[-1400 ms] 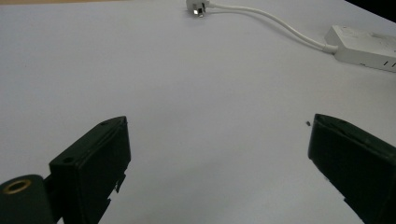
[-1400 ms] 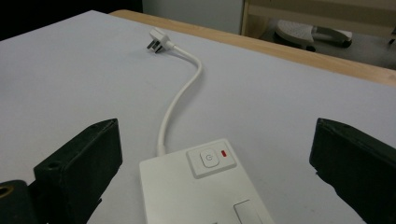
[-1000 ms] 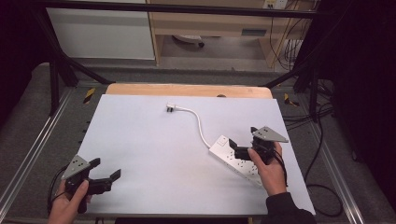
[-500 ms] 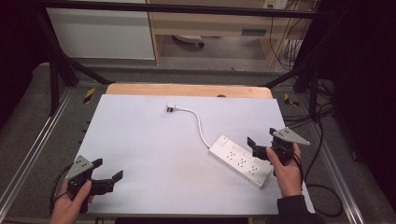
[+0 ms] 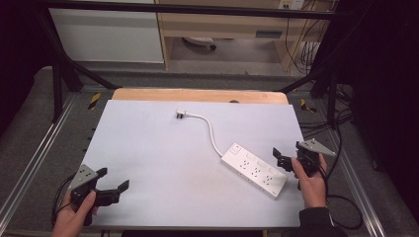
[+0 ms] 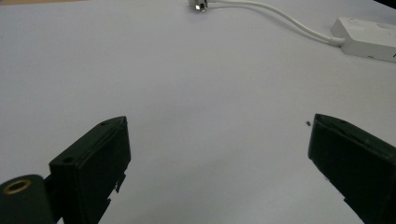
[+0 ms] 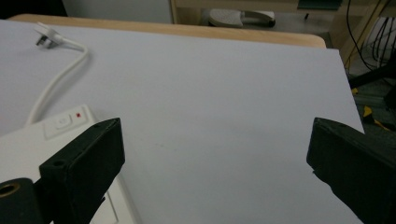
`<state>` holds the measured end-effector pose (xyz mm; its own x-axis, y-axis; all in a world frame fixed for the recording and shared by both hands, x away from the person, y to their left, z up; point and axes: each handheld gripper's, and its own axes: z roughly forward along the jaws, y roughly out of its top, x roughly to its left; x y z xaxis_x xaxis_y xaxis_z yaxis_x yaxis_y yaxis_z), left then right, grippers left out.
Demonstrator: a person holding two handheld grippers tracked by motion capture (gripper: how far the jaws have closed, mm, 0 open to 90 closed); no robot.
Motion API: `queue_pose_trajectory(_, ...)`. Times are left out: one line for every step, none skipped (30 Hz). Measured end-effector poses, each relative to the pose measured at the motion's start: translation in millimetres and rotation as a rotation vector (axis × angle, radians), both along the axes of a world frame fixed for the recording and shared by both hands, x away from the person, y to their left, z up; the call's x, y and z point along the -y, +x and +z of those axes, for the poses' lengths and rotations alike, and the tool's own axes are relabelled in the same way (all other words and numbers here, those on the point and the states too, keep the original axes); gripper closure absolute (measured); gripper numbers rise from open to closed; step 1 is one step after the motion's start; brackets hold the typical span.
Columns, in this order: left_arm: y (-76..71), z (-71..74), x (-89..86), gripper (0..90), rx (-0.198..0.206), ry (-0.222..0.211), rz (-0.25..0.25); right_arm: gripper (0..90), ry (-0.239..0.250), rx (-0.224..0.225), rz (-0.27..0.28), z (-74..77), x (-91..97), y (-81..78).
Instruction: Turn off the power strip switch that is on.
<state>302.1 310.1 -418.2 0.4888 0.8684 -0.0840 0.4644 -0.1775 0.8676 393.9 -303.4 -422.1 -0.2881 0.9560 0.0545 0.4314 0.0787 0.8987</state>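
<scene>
Step in hand, as a judgement: work on the white power strip (image 5: 253,170), with the right gripper (image 5: 286,159) parked just off its near-right end, not touching. The strip lies flat on the white table (image 5: 163,148), angled, directly left of that gripper; in the right gripper view its switch end (image 7: 70,122) sits beside and behind the left jaw. The cord (image 5: 212,134) curls away from the strip's far end to the plug (image 5: 180,114), which lies well ahead and to the left of the right gripper.

Right gripper: jaws spread wide, nothing between them, released. Left gripper (image 5: 112,190): at the near-left corner, also spread wide and holding nothing; strip and plug (image 6: 198,4) are far ahead of it, well apart.

Next move probably calls for 1 of 2 things: right gripper shifts left over the strip body and closes across its narrow width, or reaches forward-left for the plug. Cannot tell which is intended.
</scene>
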Motion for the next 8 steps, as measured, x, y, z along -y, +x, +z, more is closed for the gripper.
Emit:
queue_pose_trajectory(0.0,0.0,0.0,5.6,0.0,0.0,0.0,4.8,-0.011,-0.012,-0.009,-2.6,1.6,1.3)
queue_pose_trajectory(0.0,0.0,0.0,5.7,0.0,0.0,0.0,4.9,-0.011,-0.023,-0.021,-4.7,2.7,2.3)
queue_pose_trajectory(0.0,-0.1,0.0,5.6,-0.001,0.001,0.0,4.8,-0.019,-0.035,-0.029,-6.9,4.5,3.5)
queue_pose_trajectory(0.1,-0.1,0.1,5.6,-0.002,0.001,0.001,4.8,-0.024,-0.052,-0.04,-8.9,6.2,4.7)
queue_pose_trajectory(0.2,-0.2,0.4,5.6,-0.002,0.0,0.001,4.8,-0.027,-0.063,-0.05,-11.0,7.6,6.0)
queue_pose_trajectory(0.2,-0.2,0.5,5.7,-0.003,0.001,0.0,4.7,-0.034,-0.08,-0.06,-13.8,9.0,7.5)
queue_pose_trajectory(0.1,-0.2,0.7,5.6,-0.004,0.0,0.0,4.7,-0.042,-0.102,-0.071,-17.0,9.5,9.3)
queue_pose_trajectory(0.2,-0.2,0.9,5.6,-0.004,0.0,-0.001,4.7,-0.055,-0.123,-0.076,-20.8,9.9,11.6)
